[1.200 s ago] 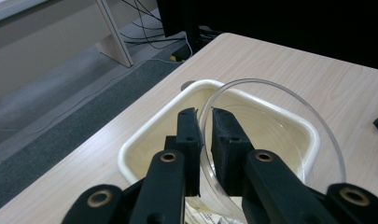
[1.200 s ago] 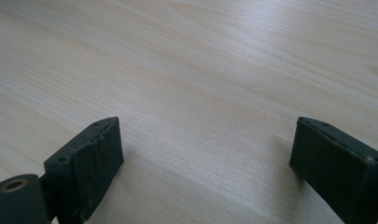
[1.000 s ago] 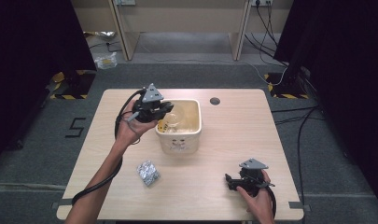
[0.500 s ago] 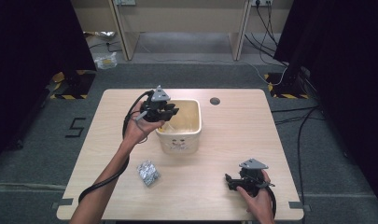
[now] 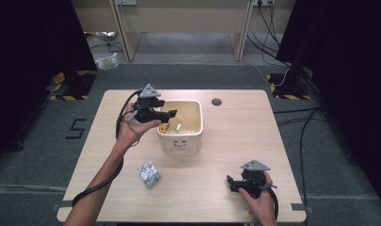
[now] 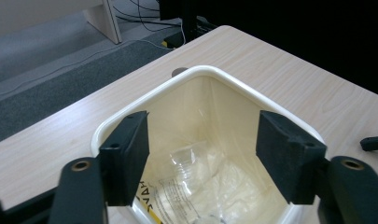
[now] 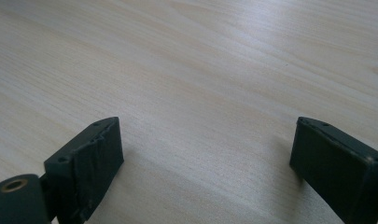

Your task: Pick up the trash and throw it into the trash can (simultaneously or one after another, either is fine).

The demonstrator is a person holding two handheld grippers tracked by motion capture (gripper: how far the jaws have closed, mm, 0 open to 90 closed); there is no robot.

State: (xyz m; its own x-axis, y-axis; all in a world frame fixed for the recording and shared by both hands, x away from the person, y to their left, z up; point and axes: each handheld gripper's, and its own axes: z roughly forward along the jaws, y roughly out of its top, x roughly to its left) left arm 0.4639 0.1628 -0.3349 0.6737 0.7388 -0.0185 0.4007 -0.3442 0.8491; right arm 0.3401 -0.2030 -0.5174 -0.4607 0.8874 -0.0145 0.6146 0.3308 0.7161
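**Left gripper open over the cream bin, right gripper idle on the counter**

Grey carpet surrounds a pale wooden counter (image 5: 226,141) with a small round cable hole (image 5: 217,101) near its far edge. A cream plastic bin (image 5: 181,141), with a small face printed on its near wall, stands a little left of the counter's middle. Inside it, the left gripper view shows crumpled clear plastic wrapping (image 6: 196,172) lying at the bottom, along with a piece bearing yellow and black print.

The left gripper (image 5: 171,113) hovers at the bin's left rim, pointing across the opening. Its jaws have just been opening and now stand well apart, released, with nothing between the pads; in the left gripper view (image 6: 203,154) the bin's interior is framed between them. A black cable trails from this gripper back along the person's forearm.

A crumpled silver foil wrapper (image 5: 149,174) lies on the counter, near the front and left of the bin, apart from both grippers.

The right gripper (image 5: 229,182) rests low near the counter's front right corner, well apart from the bin. Its jaws are spread wide over bare wood in the right gripper view (image 7: 205,154), holding nothing.
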